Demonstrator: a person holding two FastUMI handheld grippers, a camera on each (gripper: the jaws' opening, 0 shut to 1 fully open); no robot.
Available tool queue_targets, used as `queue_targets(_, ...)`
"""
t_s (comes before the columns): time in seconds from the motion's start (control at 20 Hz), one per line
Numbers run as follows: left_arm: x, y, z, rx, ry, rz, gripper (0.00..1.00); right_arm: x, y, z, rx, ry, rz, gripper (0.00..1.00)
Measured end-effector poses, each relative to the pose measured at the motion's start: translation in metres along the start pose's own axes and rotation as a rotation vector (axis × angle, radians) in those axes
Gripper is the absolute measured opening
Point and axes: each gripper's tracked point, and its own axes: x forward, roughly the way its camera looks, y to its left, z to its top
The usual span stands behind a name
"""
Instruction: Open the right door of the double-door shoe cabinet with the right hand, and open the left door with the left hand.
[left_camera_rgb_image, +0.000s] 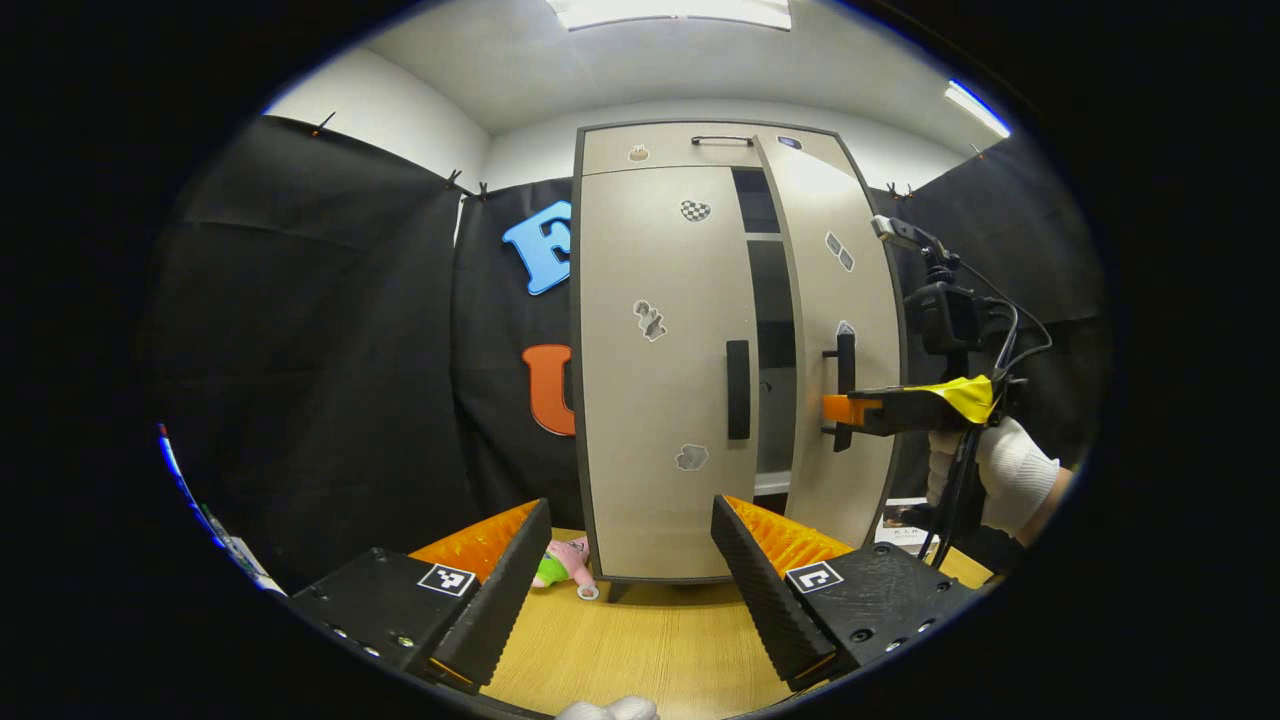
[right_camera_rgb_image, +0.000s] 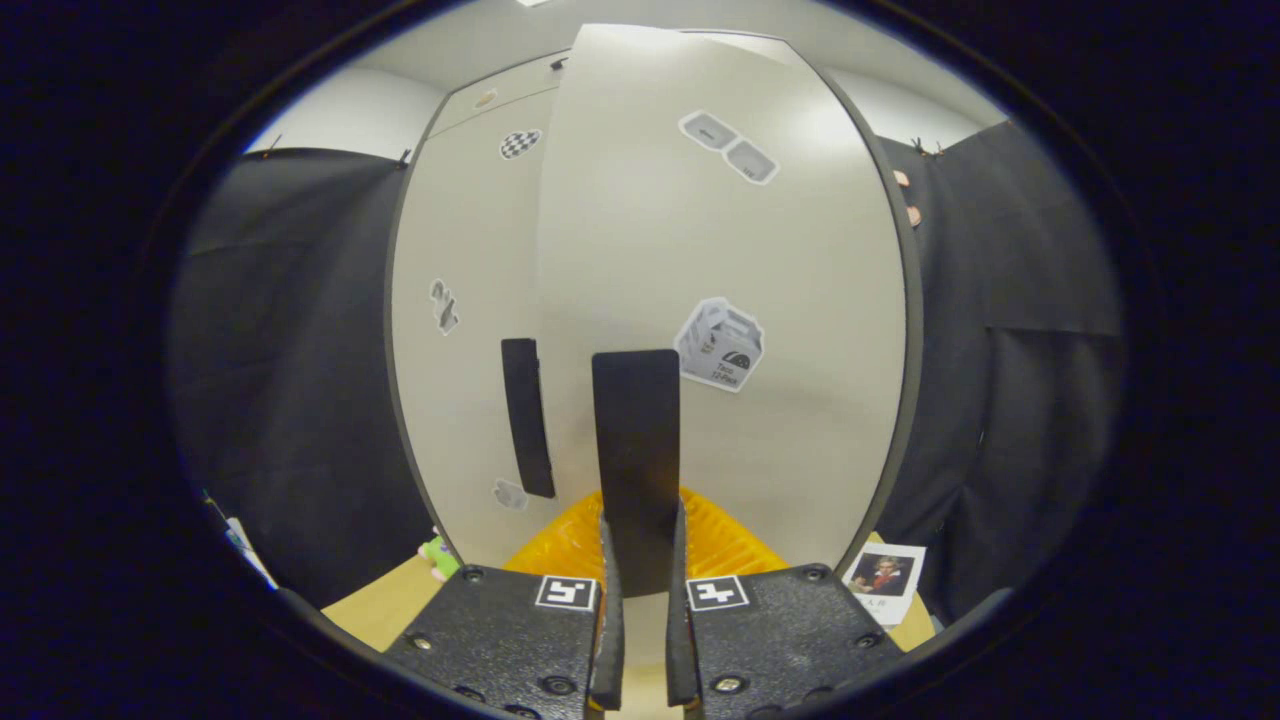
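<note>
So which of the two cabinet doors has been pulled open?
The right door: it is swung out, leaving a dark gap beside it, and the right claw is clamped on its handle. The left door sits flat and closed, its handle untouched.

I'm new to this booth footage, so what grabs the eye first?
The tall beige shoe cabinet stands centre, its right door swung ajar. The right gripper is clamped on that door's black handle. Nearer the viewer, the left gripper hangs open before the closed left door.

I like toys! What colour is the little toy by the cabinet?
Pink and green toy, best in left gripper view.
</note>
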Motion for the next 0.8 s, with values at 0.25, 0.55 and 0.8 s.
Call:
queue_targets(0.25,0.003,-0.010,0.003,-0.003,-0.005,-0.016,0.97,-0.023,-0.011,-0.004,0.007,0.000,0.006,0.19)
queue_targets(0.55,0.009,-0.023,0.005,0.001,-0.010,-0.039,0.97,-0.052,-0.031,-0.008,0.015,-0.003,0.010,0.19)
queue_targets(0.8,0.015,-0.043,0.008,0.003,-0.014,-0.076,0.97,-0.079,-0.057,-0.012,0.038,-0.001,-0.010,0.17)
